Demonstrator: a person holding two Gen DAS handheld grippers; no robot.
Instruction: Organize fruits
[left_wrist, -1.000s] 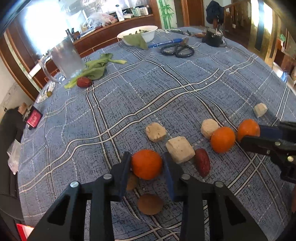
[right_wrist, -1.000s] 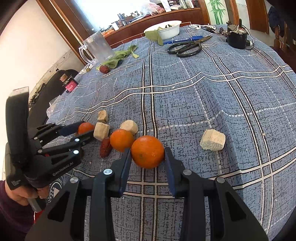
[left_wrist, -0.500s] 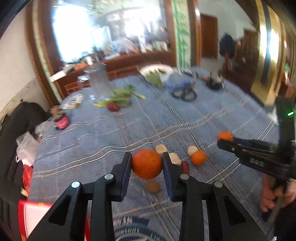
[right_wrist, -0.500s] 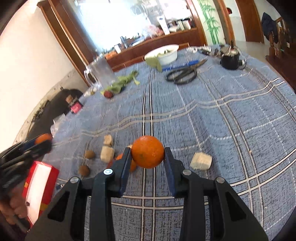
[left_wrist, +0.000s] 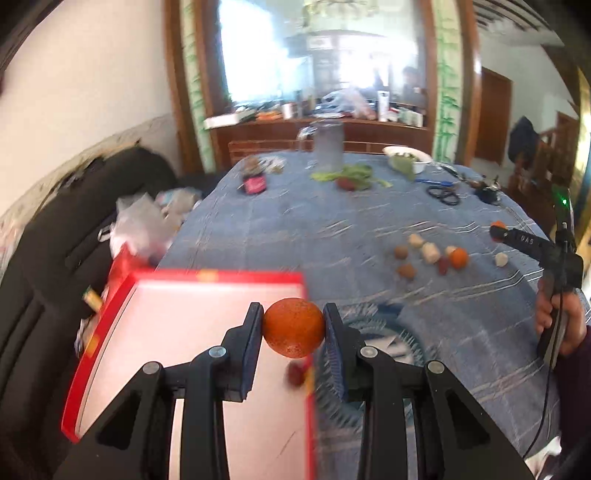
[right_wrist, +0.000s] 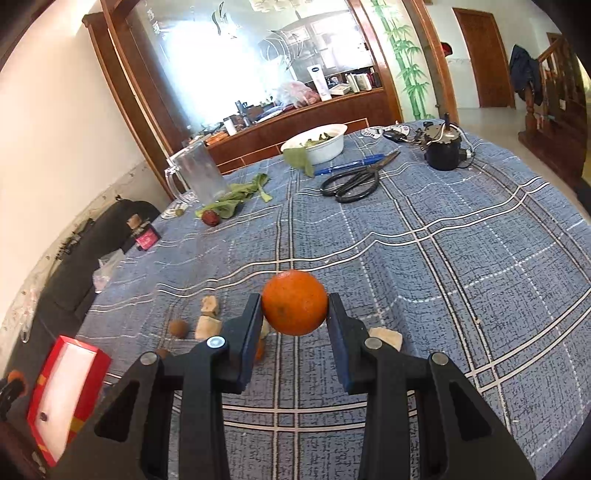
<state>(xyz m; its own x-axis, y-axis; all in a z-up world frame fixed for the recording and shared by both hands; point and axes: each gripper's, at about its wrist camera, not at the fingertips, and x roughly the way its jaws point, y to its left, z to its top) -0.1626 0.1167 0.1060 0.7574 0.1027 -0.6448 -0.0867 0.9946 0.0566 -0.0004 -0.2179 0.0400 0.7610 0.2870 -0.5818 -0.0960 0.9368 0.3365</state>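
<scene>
Left wrist view, lower centre: the left gripper (left_wrist: 293, 328) is clenched on an orange (left_wrist: 293, 328), which is held above the right edge of a red box (left_wrist: 110, 314) occupying the lower left of the frame. The box's pale interior is mostly bare; one small dark red fruit (left_wrist: 294, 373) is seen just below the held orange, near the box's right wall. The view is motion-blurred, so finer detail cannot be told.

Right wrist view, lower centre: the right gripper (right_wrist: 294, 314) is clenched on a second orange (right_wrist: 294, 302), held clear above the blue plaid counter (right_wrist: 461, 258), well apart from the box, which shows at the lower left of that frame.

Middle distance, left wrist view, right of centre: a loose cluster is left on the counter, made up of a third orange (left_wrist: 458, 257), a dark red date-like fruit (left_wrist: 443, 265), two brown round fruits (left_wrist: 401, 252) and several pale cubes (left_wrist: 430, 253). One pale cube (left_wrist: 501, 259) lies apart, further right.

Far end, upper part of both frames: a glass mug (right_wrist: 195, 173), leafy greens (right_wrist: 236, 195) with a red fruit beside them, a white bowl (right_wrist: 317, 142), scissors (right_wrist: 351, 182) and a pen are noted.

Progress is judged as early: one small fruit is boxed, two oranges are in transit, and the cluster remains to be sorted. Release of the left orange into the box appears to be the step in hand.
</scene>
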